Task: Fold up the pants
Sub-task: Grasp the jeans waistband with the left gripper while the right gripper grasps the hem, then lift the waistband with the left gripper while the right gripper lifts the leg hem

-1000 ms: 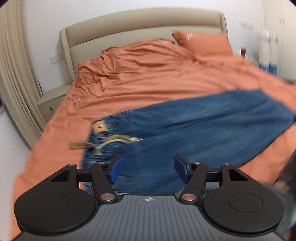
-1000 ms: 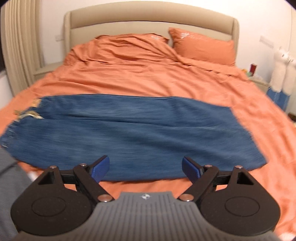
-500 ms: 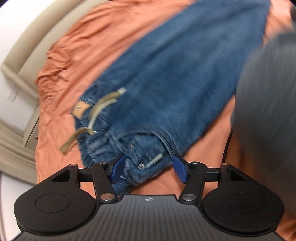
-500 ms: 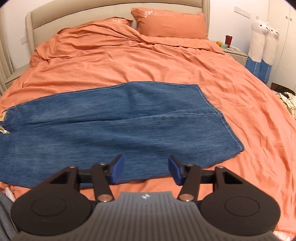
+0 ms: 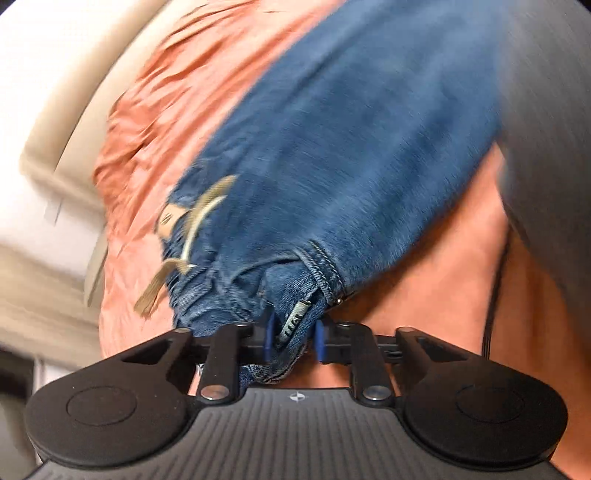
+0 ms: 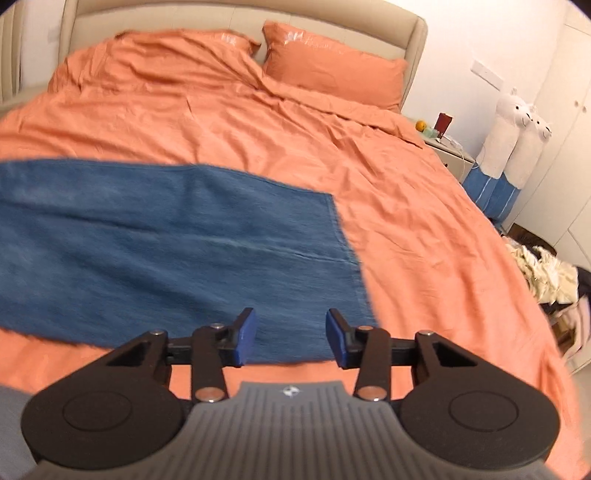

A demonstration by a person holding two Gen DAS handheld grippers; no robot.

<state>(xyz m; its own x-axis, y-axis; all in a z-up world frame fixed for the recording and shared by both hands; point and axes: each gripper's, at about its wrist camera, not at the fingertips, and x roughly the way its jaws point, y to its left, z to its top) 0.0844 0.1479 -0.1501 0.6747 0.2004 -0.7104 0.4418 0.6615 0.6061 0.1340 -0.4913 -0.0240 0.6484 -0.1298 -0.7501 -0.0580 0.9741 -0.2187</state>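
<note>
Blue jeans [image 5: 351, 155] lie flat across an orange bed [image 5: 155, 122], folded lengthwise. My left gripper [image 5: 294, 338] is shut on the jeans' waistband corner near the fly, with denim bunched between the blue pads. A tan belt [image 5: 192, 229] hangs from the waist. In the right wrist view the leg end of the jeans [image 6: 177, 240] lies just ahead of my right gripper [image 6: 290, 338], which is open and empty above the near hem edge.
Orange pillows [image 6: 332, 70] and a beige headboard [image 6: 236, 18] are at the far end. A nightstand [image 6: 447, 147] and plush toys [image 6: 517, 144] stand to the right. Clothes [image 6: 543, 273] lie on the floor at right. A grey blurred shape [image 5: 546, 147] fills the left view's right side.
My left gripper closed on the waistband corner. My right gripper shifted right toward the hem end and its jaws stand somewhat wider apart.
</note>
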